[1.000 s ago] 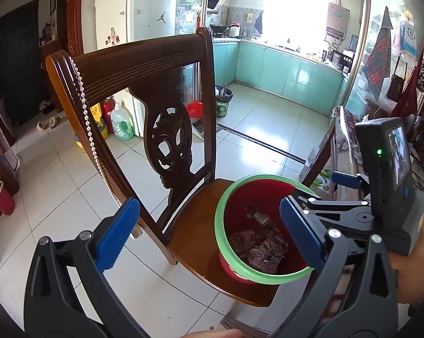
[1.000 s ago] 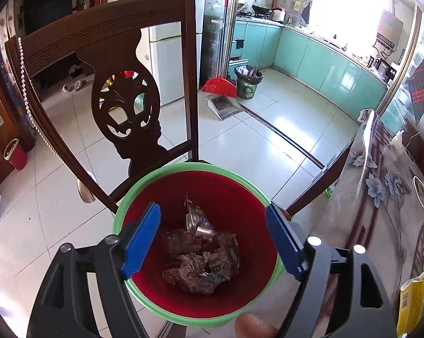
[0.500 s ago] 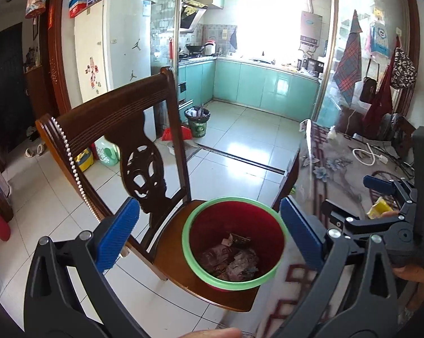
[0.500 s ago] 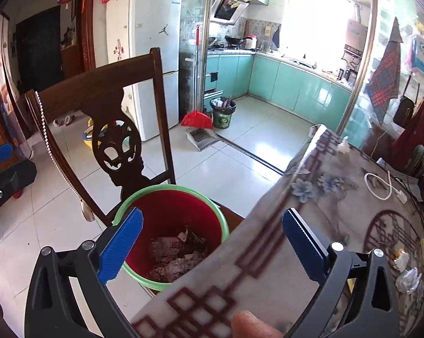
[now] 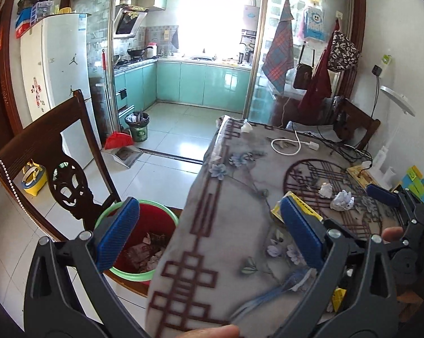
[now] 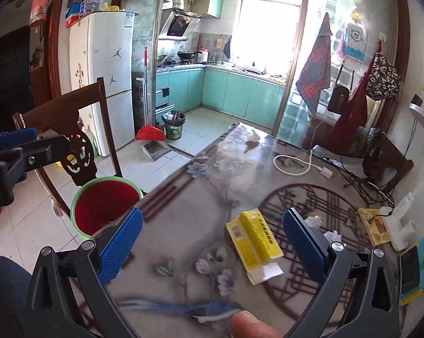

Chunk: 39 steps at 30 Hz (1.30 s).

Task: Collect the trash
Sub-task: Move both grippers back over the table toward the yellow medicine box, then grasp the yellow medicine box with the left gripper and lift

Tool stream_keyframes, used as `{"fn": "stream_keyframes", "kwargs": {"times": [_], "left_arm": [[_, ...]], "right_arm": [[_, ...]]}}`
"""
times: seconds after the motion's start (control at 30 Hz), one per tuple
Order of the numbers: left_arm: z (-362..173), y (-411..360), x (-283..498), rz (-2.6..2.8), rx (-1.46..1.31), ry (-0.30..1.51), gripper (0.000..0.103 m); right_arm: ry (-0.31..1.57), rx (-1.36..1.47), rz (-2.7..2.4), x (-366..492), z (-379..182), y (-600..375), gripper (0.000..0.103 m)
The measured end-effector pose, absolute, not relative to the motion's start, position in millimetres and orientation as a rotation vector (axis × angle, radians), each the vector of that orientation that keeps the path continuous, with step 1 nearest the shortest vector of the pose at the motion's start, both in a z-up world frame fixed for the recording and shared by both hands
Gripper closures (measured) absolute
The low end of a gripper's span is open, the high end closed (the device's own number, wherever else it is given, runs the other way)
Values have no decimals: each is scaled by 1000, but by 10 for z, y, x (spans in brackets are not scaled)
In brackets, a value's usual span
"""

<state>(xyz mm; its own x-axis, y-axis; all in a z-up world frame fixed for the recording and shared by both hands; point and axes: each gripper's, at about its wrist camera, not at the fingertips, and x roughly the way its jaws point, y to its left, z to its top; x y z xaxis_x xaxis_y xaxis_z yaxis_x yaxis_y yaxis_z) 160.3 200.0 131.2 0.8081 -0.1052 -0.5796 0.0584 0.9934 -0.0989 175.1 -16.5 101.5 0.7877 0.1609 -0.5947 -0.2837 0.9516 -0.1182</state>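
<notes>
A red bin with a green rim [image 5: 155,225] [image 6: 105,205] stands on a wooden chair seat beside the table, with crumpled paper inside. A torn yellow carton [image 6: 254,239] lies flat on the patterned tablecloth. My right gripper [image 6: 212,243] hovers over the table just short of the carton, jaws wide open and empty. Crumpled paper balls [image 5: 342,198] lie further right on the table. My left gripper [image 5: 209,233] is open and empty above the table's near corner, with the bin behind its left finger. The right gripper's fingertip [image 5: 380,194] shows at the right edge of the left wrist view.
The carved chair back [image 5: 43,152] rises left of the bin. On the table [image 6: 183,225] lie a white cable [image 6: 296,166], a yellow booklet [image 6: 375,225], a phone on coloured sheets [image 6: 410,270] and black cords. A broom and a green floor bin [image 5: 138,128] stand by the kitchen doorway.
Both grippers rose and swung right, from over the red bin to over the table. The right jaws spread wider. The yellow carton and paper balls came into view.
</notes>
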Motion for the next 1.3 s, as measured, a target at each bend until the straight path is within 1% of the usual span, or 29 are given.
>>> {"fn": "stream_keyframes", "kwargs": {"times": [0.23,0.43,0.87,1.1,1.3], "left_arm": [[1078,1179,1713,-143,-49,689,5],[827,697,1883,-163,-40,727,5],[137,-276,2521,-136,27,860,5],[-243,-506,2948,-44,-12,940,5],[-460,-521,3187,51,-58,987,5]], "right_arm": [[659,-160,117,1584,824,-1183,6],[691,-115,63,1474,606,-1680,6],[728,-18,46,1456,370,-2190,6],[724,7,49,1435,386,-2311,6],[726,25,54,1453,392,-2358,6]]}}
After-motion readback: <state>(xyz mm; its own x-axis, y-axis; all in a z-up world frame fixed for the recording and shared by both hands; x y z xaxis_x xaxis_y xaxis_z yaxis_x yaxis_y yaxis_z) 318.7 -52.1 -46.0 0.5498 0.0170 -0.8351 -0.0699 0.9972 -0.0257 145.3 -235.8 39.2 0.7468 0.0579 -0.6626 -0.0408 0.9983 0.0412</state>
